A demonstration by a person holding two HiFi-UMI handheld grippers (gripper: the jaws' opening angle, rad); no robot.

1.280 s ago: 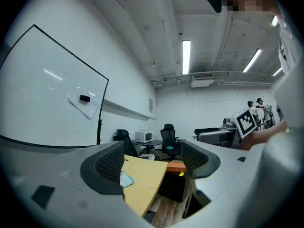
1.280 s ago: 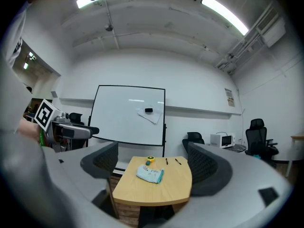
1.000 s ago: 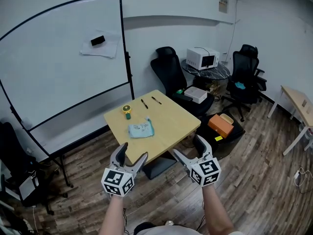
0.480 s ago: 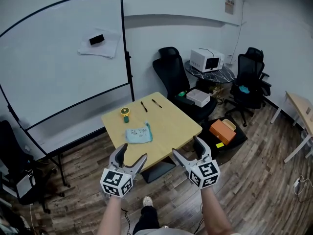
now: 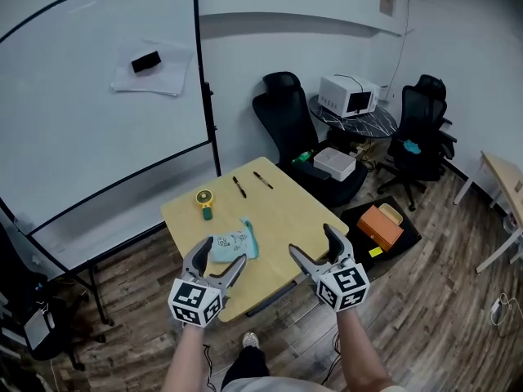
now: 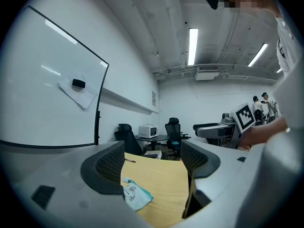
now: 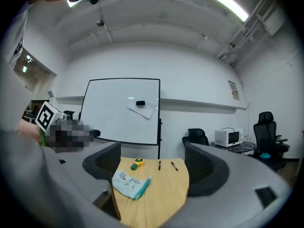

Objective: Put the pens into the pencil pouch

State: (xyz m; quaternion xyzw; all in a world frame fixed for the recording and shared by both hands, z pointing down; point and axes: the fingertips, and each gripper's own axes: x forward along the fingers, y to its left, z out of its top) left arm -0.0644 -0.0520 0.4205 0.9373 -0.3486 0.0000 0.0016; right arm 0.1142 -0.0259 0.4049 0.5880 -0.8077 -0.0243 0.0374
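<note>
Both grippers are held up in the air at the near edge of the counter (image 5: 288, 212), side by side, with nothing gripped.

Left gripper (image 5: 222, 256): fingers (image 6: 109, 167) released and spread wide, the gap between them empty. The pencil pouch (image 5: 234, 244), pale with a teal edge, lies flat on the counter just ahead of and below these fingers. In the left gripper view it sits low in the gap, nearer the left finger, and does not touch either one.

Right gripper (image 5: 312, 245): fingers (image 7: 204, 172) also released and wide apart, gripping nothing. In the right gripper view the pouch is ahead and toward the left finger, well short of the fingertips.

Two dark pens (image 5: 239, 187) (image 5: 262, 180) lie side by side but apart on the far part of the counter, well beyond both sets of fingers and past the pouch. In the right gripper view they show far ahead in the middle of the gap. Neither pen is in the pouch.

A small yellow and green item (image 5: 204, 200) sits on the counter left of the pens, far ahead of the left fingers. I cannot tell what it is.

Beyond the counter are a whiteboard (image 5: 82, 96), a black office chair (image 5: 282, 113) and a microwave (image 5: 350, 96).
</note>
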